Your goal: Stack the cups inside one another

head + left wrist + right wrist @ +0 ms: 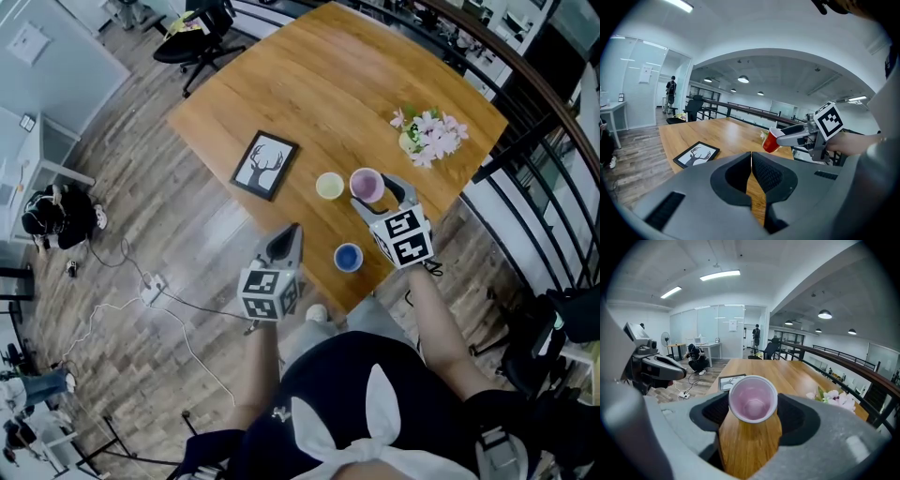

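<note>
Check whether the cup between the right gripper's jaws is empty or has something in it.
Empty. The right gripper view looks straight into the cup and shows only its bare pale pink wall and bottom.

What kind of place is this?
Probably an open-plan office: a big wooden table, a swivel chair, glass partitions and ceiling strip lights.
</note>
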The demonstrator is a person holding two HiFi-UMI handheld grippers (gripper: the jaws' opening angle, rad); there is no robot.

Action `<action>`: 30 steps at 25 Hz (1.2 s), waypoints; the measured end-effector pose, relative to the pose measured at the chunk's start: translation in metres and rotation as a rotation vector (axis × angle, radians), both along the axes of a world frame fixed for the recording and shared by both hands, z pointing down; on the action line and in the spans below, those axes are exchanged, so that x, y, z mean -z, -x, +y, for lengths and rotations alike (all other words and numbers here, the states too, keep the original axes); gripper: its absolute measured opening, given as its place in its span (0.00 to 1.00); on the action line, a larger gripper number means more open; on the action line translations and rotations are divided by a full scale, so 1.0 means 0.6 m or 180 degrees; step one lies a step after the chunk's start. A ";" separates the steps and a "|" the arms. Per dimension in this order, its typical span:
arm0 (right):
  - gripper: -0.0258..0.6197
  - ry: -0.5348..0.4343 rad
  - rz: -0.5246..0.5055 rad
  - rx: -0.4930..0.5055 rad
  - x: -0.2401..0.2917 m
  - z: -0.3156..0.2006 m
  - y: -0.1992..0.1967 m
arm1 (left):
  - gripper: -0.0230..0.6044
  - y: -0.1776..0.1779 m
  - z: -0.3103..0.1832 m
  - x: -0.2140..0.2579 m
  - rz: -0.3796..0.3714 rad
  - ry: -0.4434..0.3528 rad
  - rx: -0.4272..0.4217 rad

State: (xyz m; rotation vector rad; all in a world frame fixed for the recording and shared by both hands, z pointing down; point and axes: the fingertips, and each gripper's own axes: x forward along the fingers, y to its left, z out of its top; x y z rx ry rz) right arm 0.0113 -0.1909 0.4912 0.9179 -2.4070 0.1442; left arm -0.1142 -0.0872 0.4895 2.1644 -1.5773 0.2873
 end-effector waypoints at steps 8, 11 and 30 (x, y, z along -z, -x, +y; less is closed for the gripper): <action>0.53 -0.0005 -0.0018 0.0191 0.004 -0.016 0.043 | 0.07 0.032 -0.002 -0.005 0.0018 0.0025 0.0200; 0.53 0.0004 -0.0015 0.0254 0.000 -0.022 0.057 | 0.07 0.040 -0.003 -0.006 0.0021 0.0024 0.0255; 0.53 0.0200 0.0107 0.0710 -0.053 -0.041 0.124 | 0.07 0.076 -0.009 -0.025 0.0067 0.0091 0.0611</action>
